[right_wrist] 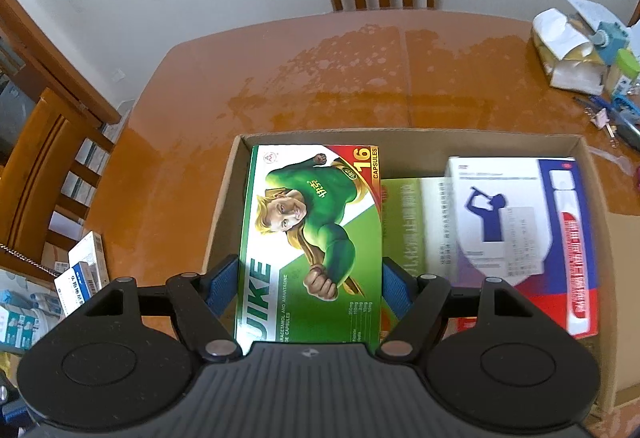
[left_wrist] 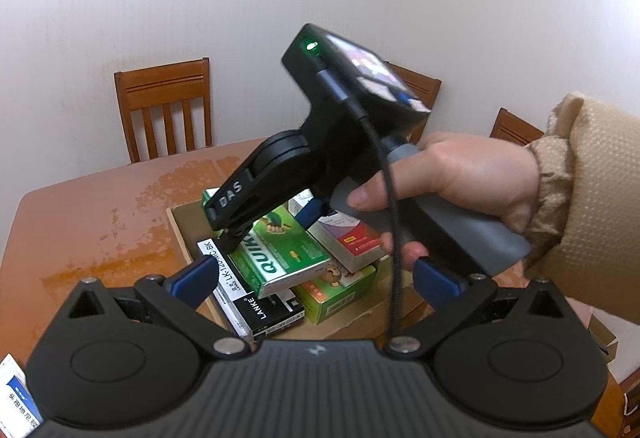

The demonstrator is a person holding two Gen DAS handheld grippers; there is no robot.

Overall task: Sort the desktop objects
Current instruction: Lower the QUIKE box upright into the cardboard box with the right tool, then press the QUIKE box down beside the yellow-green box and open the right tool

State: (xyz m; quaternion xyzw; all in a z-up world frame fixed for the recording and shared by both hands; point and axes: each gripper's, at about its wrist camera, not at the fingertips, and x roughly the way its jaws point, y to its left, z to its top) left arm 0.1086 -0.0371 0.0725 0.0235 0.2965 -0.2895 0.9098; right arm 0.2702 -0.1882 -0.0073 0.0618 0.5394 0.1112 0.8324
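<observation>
So my right gripper is pinching the green box by its long sides, flat over the carton beside other boxes; left gripper hangs spread, holding nothing.

I counted four medicine boxes in the cardboard box — green capsule box, white-and-red box, green box, black box — and three wooden chairs, at about 10, 12 and 2 o'clock.
</observation>
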